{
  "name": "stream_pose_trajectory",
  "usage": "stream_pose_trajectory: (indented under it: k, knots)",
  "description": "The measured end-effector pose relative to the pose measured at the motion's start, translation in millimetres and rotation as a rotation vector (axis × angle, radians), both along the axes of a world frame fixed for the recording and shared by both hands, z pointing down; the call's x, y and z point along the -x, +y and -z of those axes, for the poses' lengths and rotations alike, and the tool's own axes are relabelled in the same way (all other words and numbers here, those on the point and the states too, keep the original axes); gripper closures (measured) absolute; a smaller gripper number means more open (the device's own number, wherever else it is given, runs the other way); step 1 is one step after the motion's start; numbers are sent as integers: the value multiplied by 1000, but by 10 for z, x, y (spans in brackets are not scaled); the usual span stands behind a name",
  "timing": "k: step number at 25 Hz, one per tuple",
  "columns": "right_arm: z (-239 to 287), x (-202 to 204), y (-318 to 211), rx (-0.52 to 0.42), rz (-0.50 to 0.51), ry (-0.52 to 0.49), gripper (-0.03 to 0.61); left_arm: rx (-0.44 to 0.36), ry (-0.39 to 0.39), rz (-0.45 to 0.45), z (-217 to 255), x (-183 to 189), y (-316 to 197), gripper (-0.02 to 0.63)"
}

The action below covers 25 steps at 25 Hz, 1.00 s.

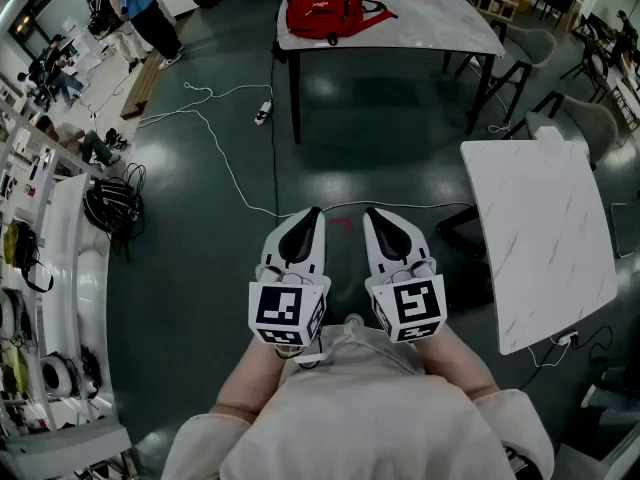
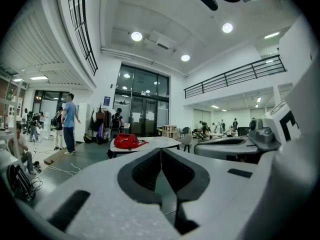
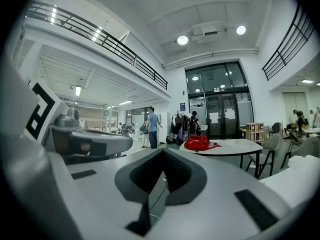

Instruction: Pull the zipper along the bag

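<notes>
On the far worktop (image 1: 430,23) lies the red bag (image 1: 322,10); its zipper is too small to locate. The left hand-held gripper (image 1: 314,212) and the right hand-held gripper (image 1: 371,212) are both clenched on nothing, side by side, well short of the worktop.

Hazards:
- The white cable (image 1: 225,158) on the floor (image 1: 200,268) in front of the worktop can cause a trip on approach.
- Clenched jaws cannot take the zipper pull.
- An unbraced bag may slide along the worktop.
</notes>
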State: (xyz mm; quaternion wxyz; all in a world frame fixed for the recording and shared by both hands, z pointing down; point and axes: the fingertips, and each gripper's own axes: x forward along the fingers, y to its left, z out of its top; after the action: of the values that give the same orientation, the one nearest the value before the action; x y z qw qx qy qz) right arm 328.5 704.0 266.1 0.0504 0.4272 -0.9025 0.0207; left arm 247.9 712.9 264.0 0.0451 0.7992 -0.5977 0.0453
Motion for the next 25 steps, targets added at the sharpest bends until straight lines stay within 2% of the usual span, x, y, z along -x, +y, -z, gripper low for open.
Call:
stream_pose_trajectory:
  k: [6, 10, 13, 19, 25]
  knots:
    - [25, 82, -29, -23, 13, 18, 552, 13, 7, 2, -48, 48, -68, 594]
    - [-42, 127, -30, 8, 16, 15, 552, 22, 14, 8, -86, 106, -67, 594]
    - [-98, 215, -33, 36, 58, 19, 552, 26, 11, 11, -99, 139, -93, 594]
    - [-182, 277, -146, 115, 65, -49, 551, 52, 14, 24, -156, 248, -168, 594]
    - [-319, 548, -438, 141, 62, -12, 551, 90, 9, 25, -288, 545, -437, 594]
